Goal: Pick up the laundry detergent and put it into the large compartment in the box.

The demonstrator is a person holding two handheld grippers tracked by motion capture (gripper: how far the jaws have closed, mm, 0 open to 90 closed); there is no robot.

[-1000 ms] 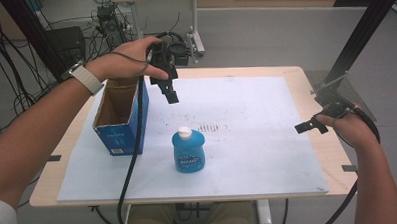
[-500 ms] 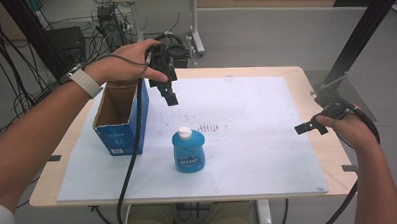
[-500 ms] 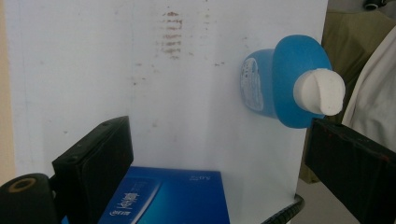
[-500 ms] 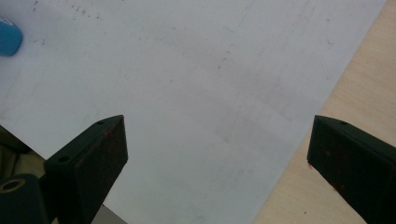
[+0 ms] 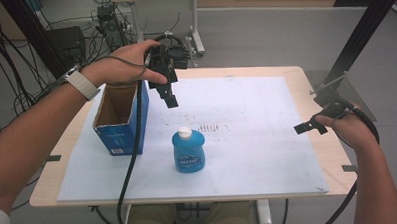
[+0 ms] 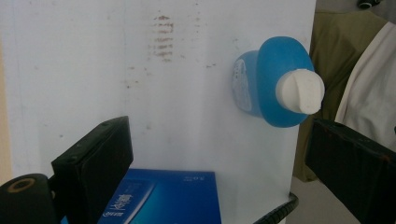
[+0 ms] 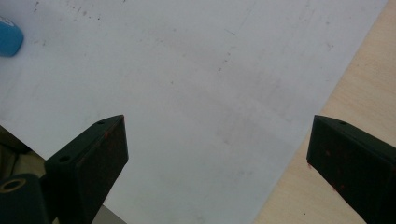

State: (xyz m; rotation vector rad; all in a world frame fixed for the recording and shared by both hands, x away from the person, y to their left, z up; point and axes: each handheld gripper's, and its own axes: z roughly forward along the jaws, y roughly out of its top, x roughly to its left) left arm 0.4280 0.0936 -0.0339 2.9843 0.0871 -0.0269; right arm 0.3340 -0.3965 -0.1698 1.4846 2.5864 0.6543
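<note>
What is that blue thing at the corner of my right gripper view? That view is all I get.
Observer: A blue bottle with a white cap, standing upright on the white sheet.
Operator: Is anything beside it?
Observer: An open blue cardboard box stands apart from it, on the person's left.
Operator: Where is the other gripper?
Observer: The left gripper hangs in the air beside the box, jaws open, holding nothing.
</note>
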